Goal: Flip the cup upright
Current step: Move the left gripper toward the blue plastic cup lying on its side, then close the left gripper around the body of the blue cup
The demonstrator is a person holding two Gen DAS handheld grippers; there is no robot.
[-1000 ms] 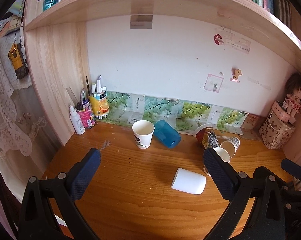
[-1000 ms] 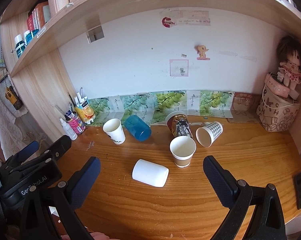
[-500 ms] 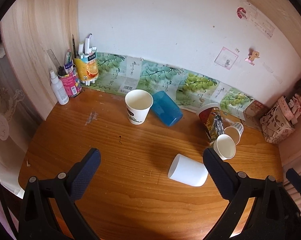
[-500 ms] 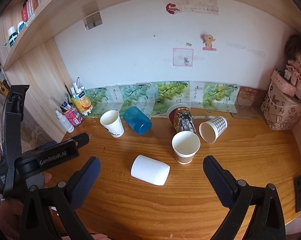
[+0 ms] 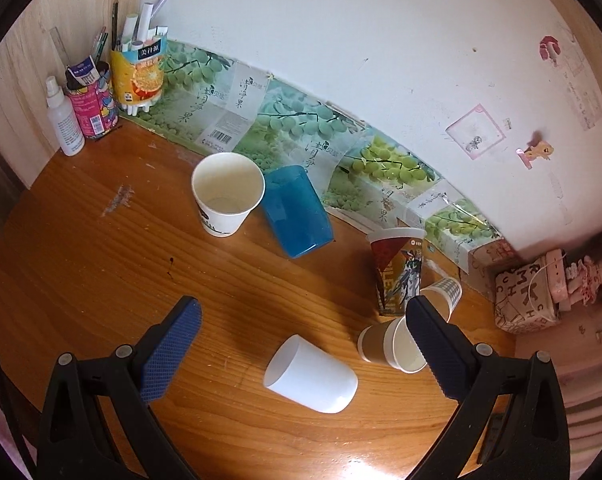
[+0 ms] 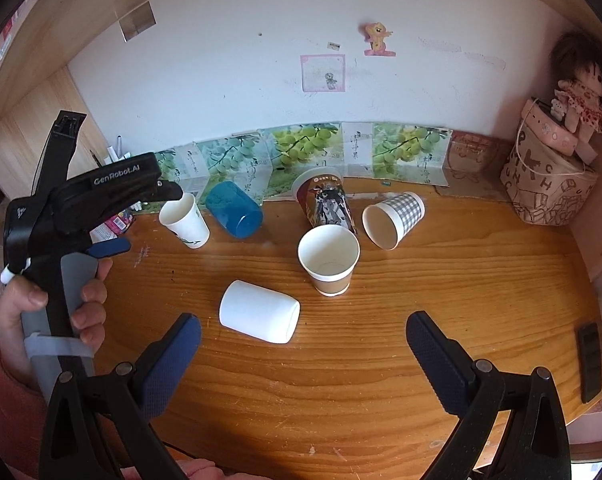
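Cup: white cup (image 5: 311,376) (image 6: 259,317) lies on its side mid-desk (image 6: 381,360), toward the front edge.
Left gripper (image 5: 301,344): jaws released, wide apart, holding nothing, above the cup.
Right gripper (image 6: 303,354): jaws released, empty.
Neighbours: brown paper cup (image 6: 329,260) upright just behind; blue cup (image 5: 297,210) tipped near the back edge.

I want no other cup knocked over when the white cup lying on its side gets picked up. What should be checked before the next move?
1. Left gripper open: ok, jaws spread wide.
2. Right gripper open: ok.
3. White cup free of both grippers: ok, on its side on the desk.
4. Which way it opens: ok, mouth faces the left gripper's side.
5. Room around it: not ok, the upright brown-sleeved cup stands close.
6. Cup empty: cannot tell.
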